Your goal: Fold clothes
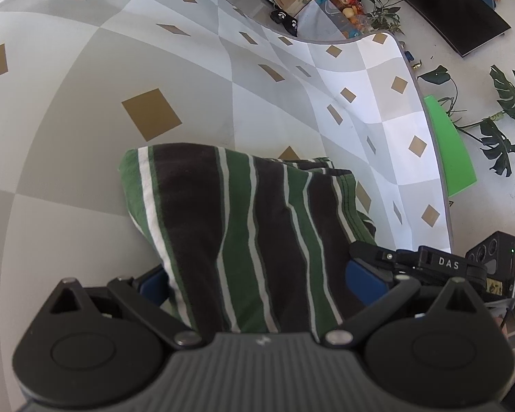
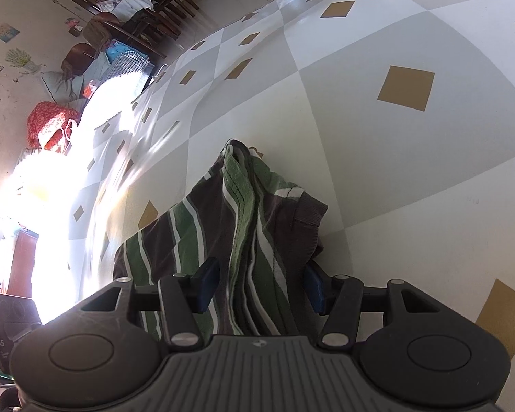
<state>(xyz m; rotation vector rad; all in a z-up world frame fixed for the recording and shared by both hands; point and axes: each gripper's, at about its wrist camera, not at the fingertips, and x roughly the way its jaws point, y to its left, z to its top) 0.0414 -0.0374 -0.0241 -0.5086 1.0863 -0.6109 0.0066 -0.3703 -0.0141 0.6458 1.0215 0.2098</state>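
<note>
- Both tongs are in view, each a black two-finger gripper with blue pads
- Left gripper [image 1: 261, 281] has the green, dark brown and white striped knit garment [image 1: 243, 226] running between its fingers; the blue pads [image 1: 365, 279] stand wide apart on either side of the cloth, and whether they press on it cannot be told
- Right gripper [image 2: 261, 286] straddles the stacked folded edges of the same striped garment [image 2: 247, 240]; its jaws stand partly apart, and gaps show between the blue pads [image 2: 207, 283] and the cloth, so it does not look clamped
- In the left wrist view the right gripper [image 1: 374, 267] reaches in from the right, touching the garment's right side
- Garment is bunched into several layers and rests on the grey and white checked cloth with tan diamonds [image 1: 96, 110] that covers the surface
- In the right wrist view the layers stand up as a ridge, with a dark ribbed cuff or hem [image 2: 307, 211] hanging to the right
- Beyond the cloth's far edge, the left wrist view shows a green sheet [image 1: 453, 151], dark leafy plants [image 1: 504, 120] and a black flat panel [image 1: 453, 10]
- Wooden chairs [image 2: 161, 3] and a red patterned item [image 2: 49, 127] show at the far left of the right wrist view
</note>
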